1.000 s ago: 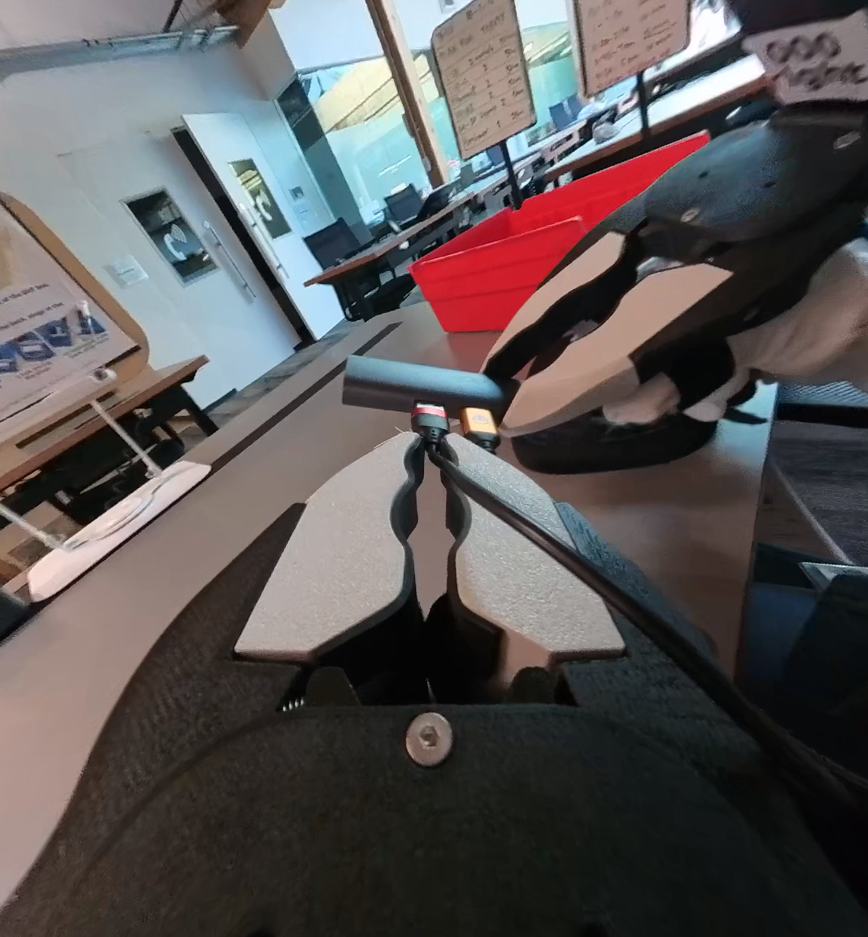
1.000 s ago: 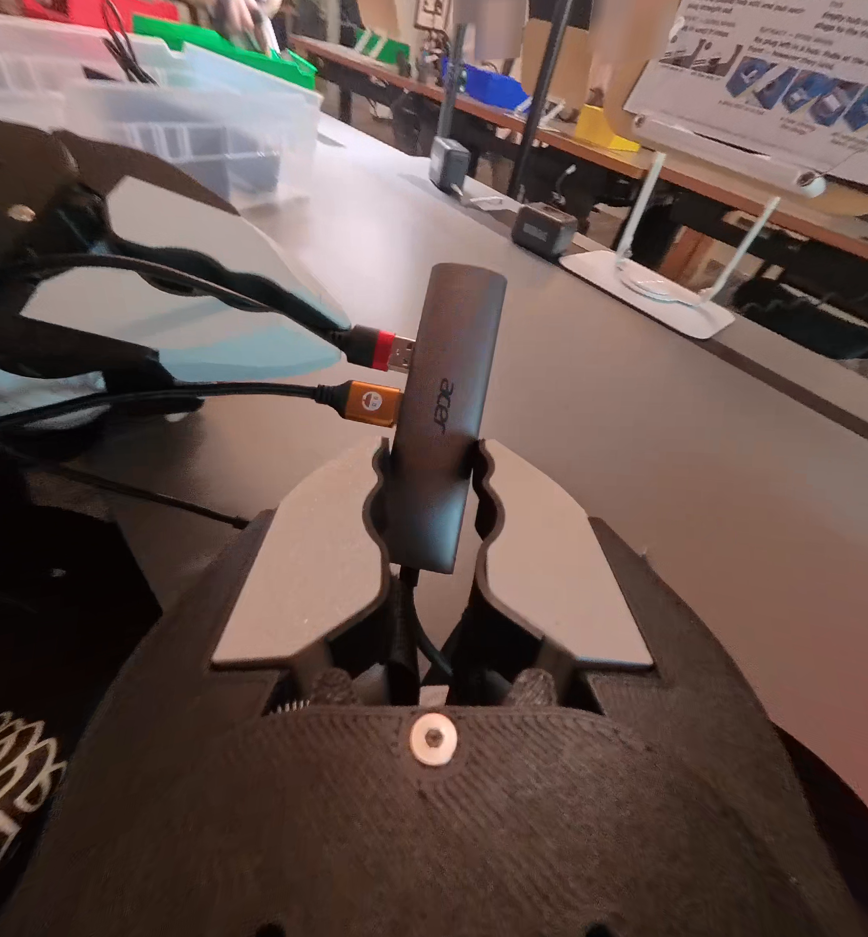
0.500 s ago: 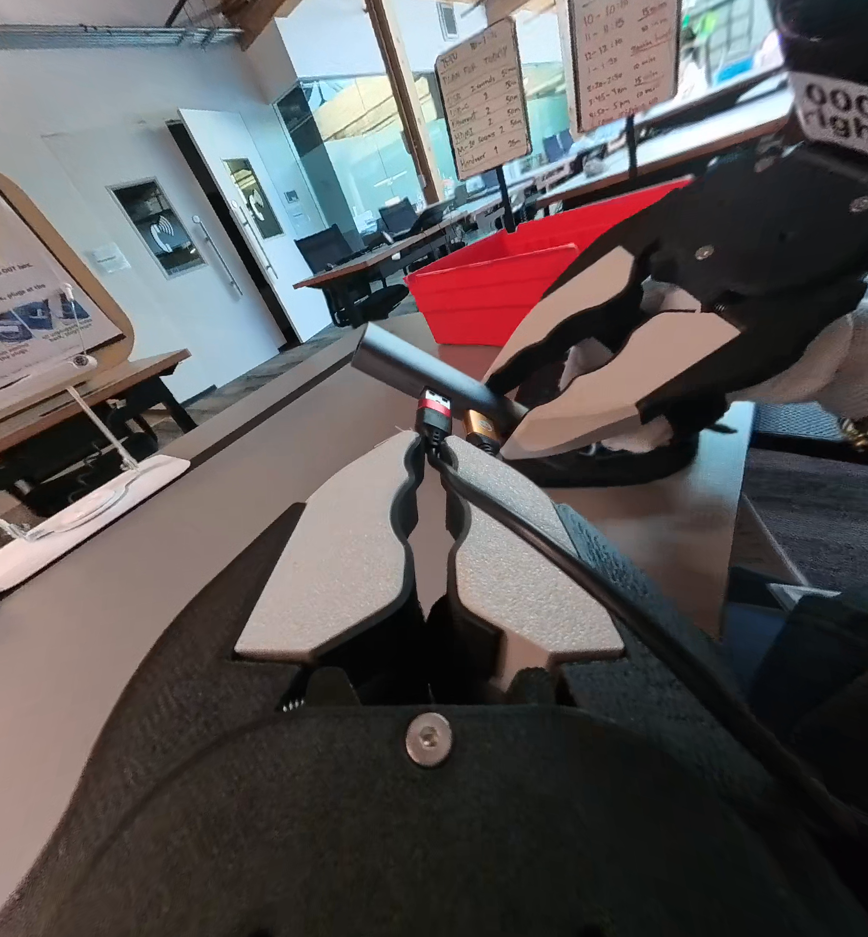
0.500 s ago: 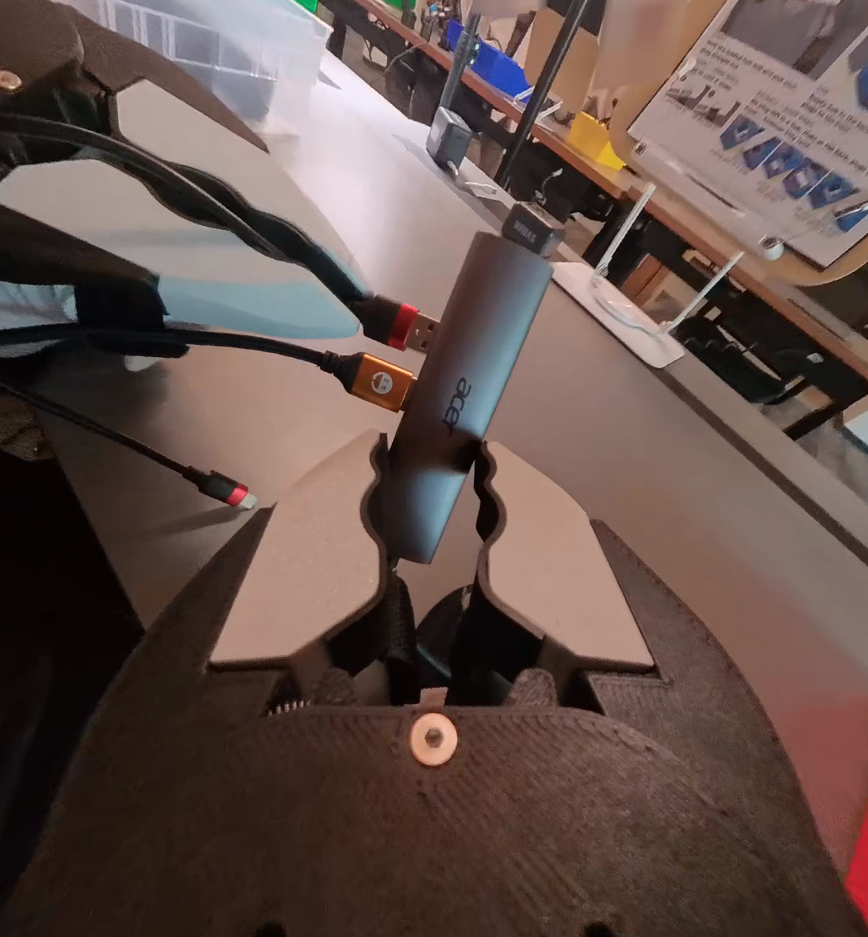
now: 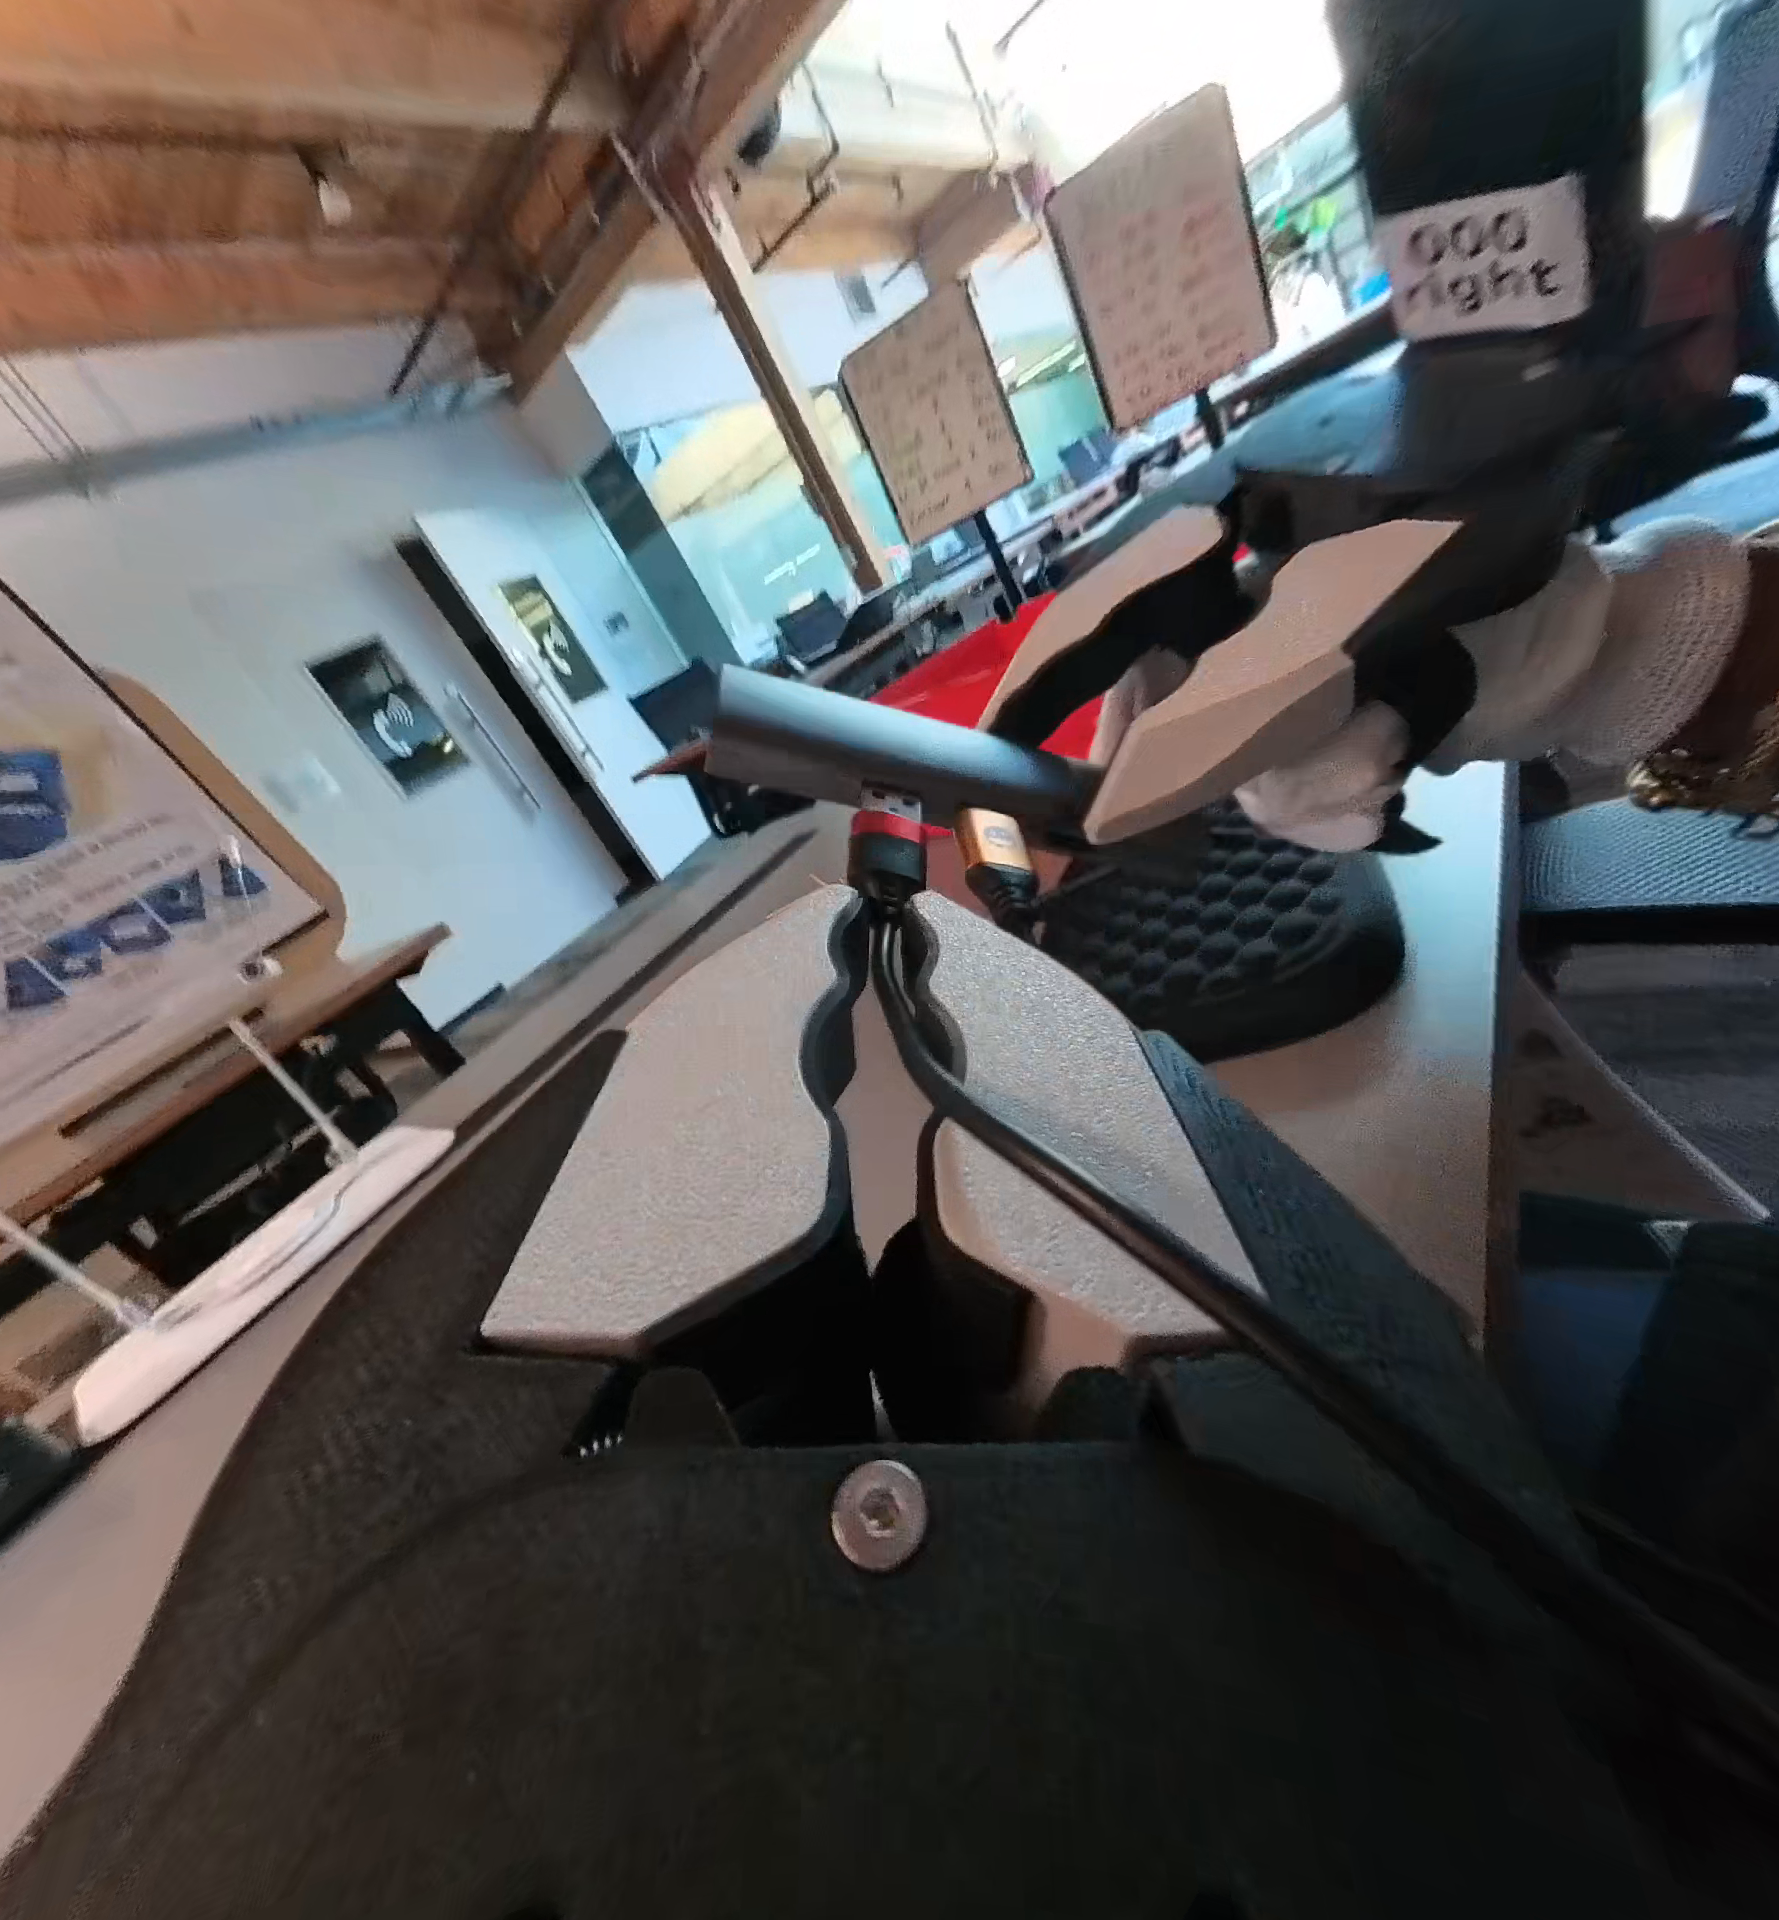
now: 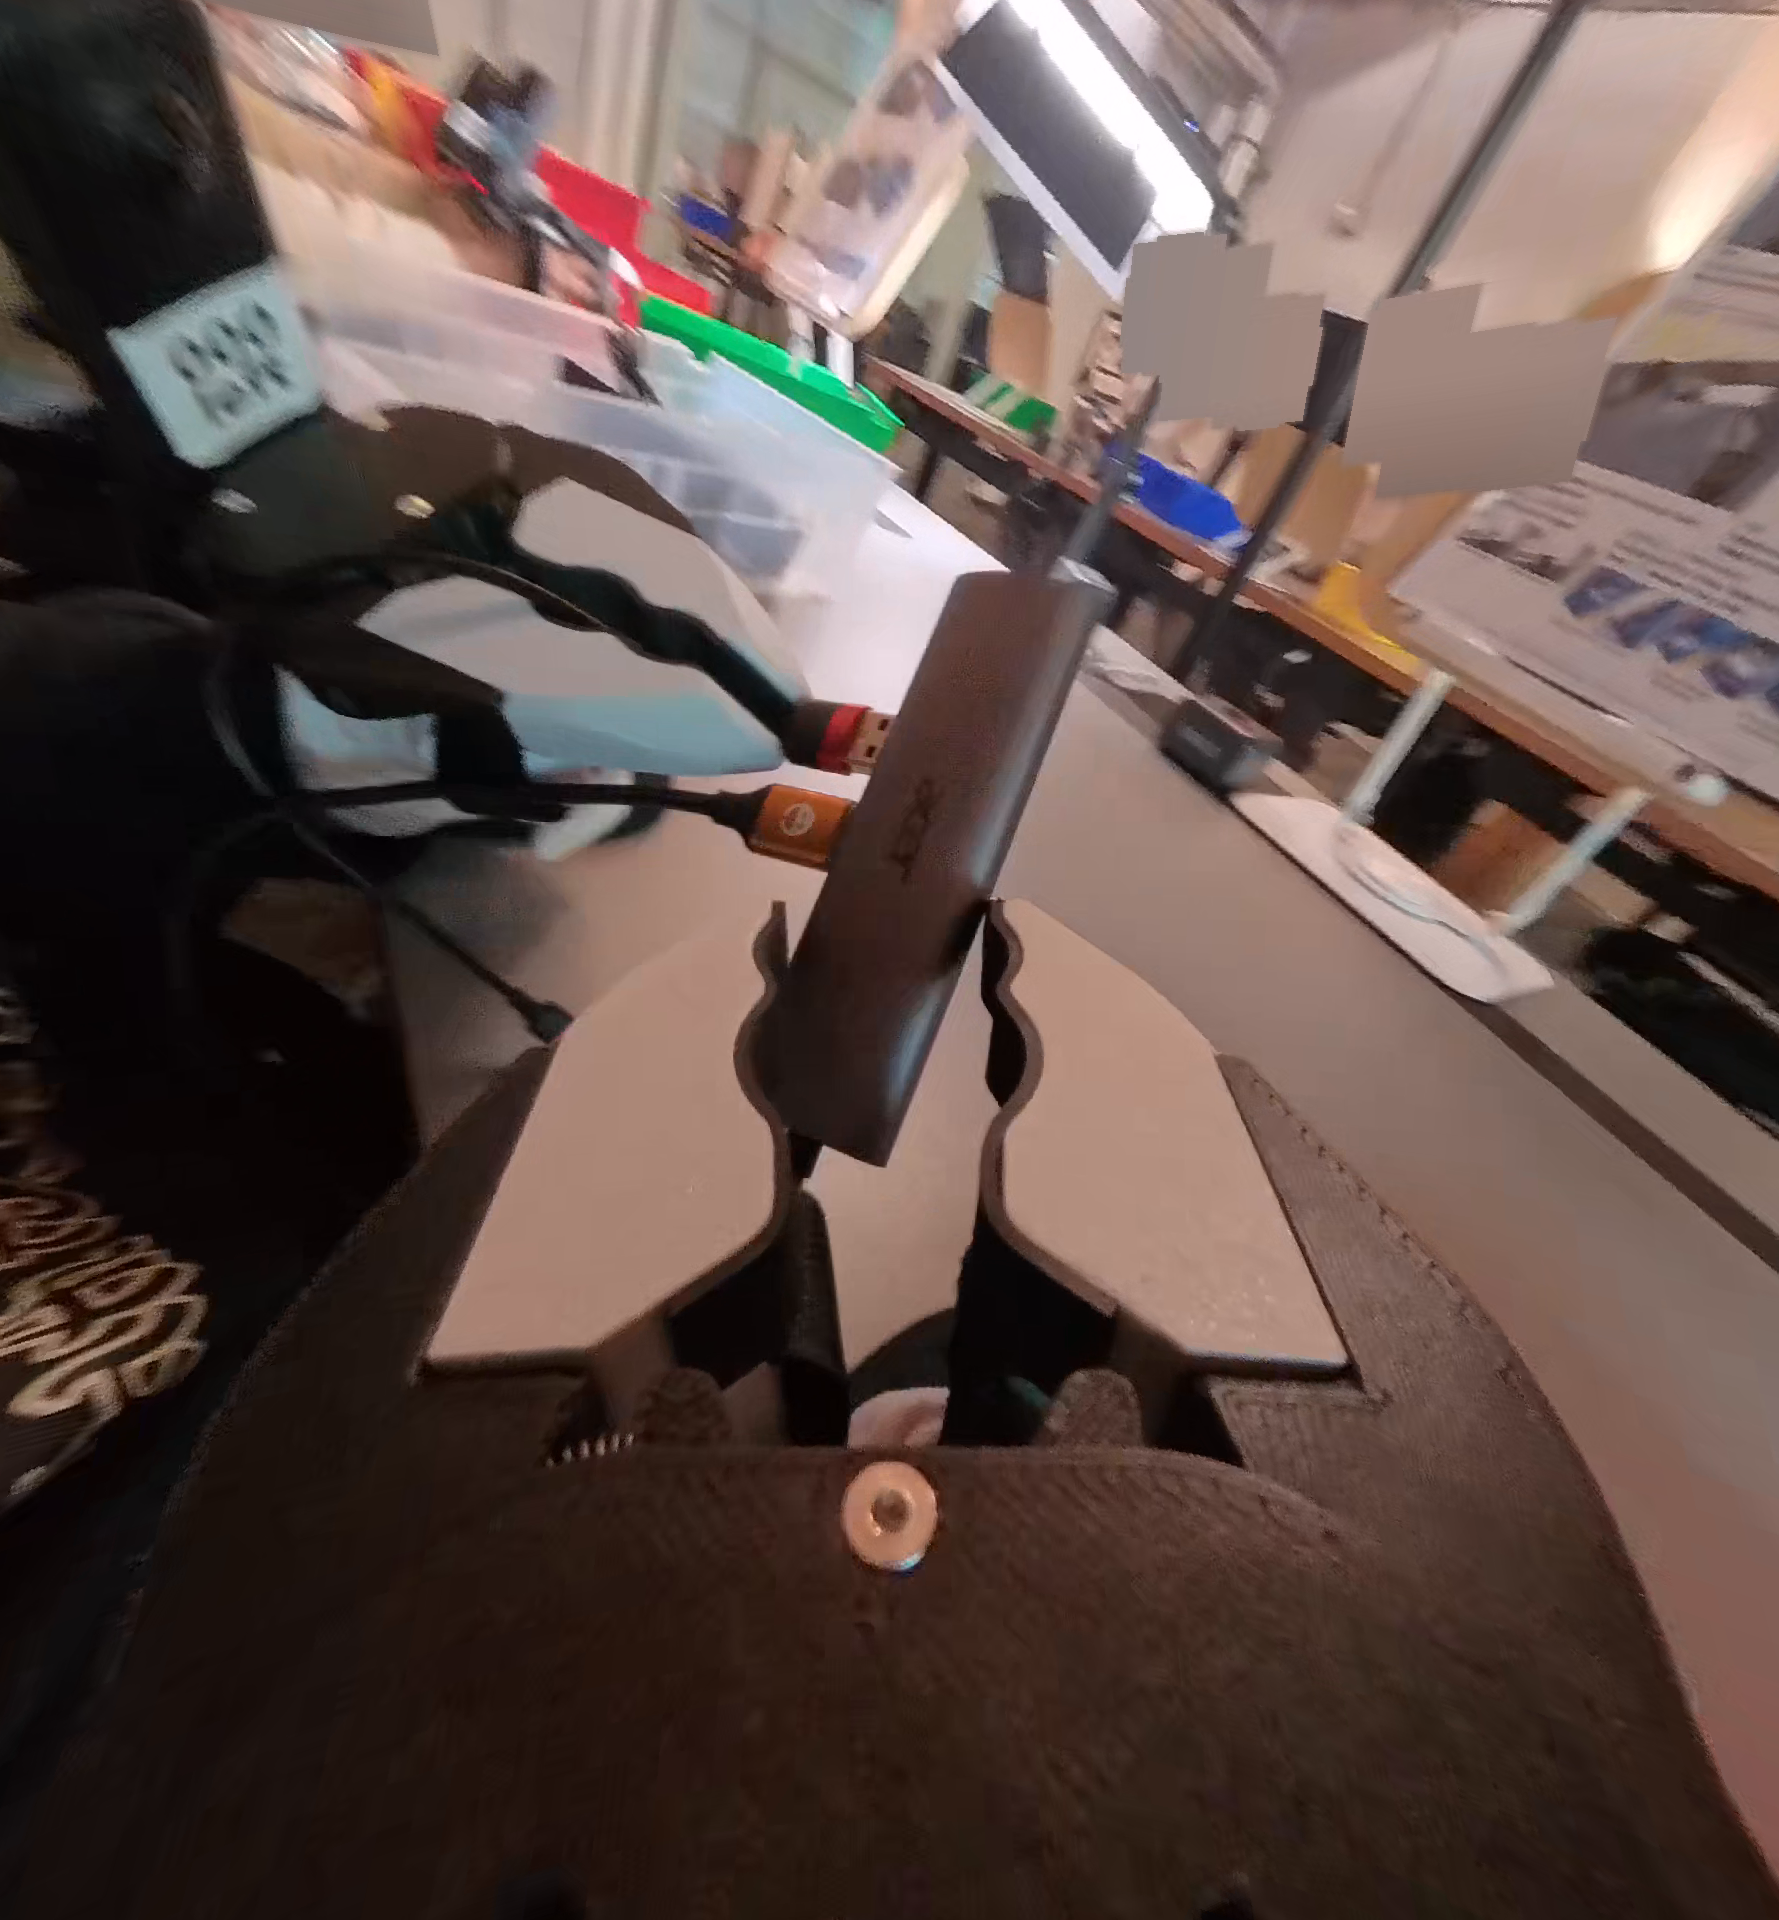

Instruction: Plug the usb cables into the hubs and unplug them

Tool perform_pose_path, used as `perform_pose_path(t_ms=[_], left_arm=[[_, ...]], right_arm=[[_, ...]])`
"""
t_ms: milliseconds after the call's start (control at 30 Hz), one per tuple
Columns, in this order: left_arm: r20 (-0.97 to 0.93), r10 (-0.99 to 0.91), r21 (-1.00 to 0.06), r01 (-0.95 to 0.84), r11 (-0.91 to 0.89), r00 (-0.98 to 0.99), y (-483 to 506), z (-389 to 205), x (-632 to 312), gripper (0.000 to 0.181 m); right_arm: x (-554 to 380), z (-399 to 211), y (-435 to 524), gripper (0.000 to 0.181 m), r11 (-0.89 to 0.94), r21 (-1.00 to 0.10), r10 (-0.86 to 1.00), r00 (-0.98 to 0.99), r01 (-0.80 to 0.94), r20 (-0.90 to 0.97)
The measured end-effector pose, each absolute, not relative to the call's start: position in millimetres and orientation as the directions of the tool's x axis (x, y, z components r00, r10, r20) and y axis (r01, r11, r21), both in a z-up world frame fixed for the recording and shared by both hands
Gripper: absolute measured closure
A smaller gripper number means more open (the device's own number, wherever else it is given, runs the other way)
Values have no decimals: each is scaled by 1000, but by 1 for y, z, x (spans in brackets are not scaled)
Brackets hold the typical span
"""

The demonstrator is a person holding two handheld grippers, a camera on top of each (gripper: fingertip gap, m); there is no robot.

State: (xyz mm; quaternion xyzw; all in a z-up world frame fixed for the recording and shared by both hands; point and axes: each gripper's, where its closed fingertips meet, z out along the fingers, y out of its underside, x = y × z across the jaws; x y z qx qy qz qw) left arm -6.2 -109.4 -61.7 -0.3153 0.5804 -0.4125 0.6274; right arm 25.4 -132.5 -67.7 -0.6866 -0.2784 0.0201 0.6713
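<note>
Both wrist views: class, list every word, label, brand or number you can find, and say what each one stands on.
Wording is not copied here; only its carriers.
White label on the black right gripper: bold, readable.
Pale label on the black left gripper: blurred.
Grey metal USB hub: brand mark, motion-blurred.
Two handwritten boards: blurred.
Printed instruction poster: too small.
Black garment: ornate pale lettering.

Grey table (image 6: 1280,1039): white stand base (image 6: 1404,894), small black box (image 6: 1217,743) (blurred).
</note>
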Motion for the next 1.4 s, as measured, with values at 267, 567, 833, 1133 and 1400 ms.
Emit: perform_pose_path(t_ms=[267, 567, 833, 1133, 1400], left_arm=[[-465, -884, -870, 209, 447, -46, -114, -52, -14, 176], [-543, -823, -838, 178, 517, -166, -128, -58, -18, 176], [-537, -816, -842, 191, 504, -214, -136, -61, -18, 176], [-552, -796, -833, 134, 536, -247, -138, -66, -18, 176], [-483, -726, -839, 22, 543, -489, -144, -94, -33, 176]], right_arm=[[15, -53, -139, 148, -44, -996, 674, 734, -75, -85], [3, -56, -148, 164, -360, -912, 771, 488, -194, -408], [-7, -56, -146, 164, -399, -897, 764, 473, -187, -439], [-7, -69, -144, 163, -484, -861, 668, 570, -155, -478], [-28, -96, -159, 164, -616, -788, 702, 459, 9, -544]])
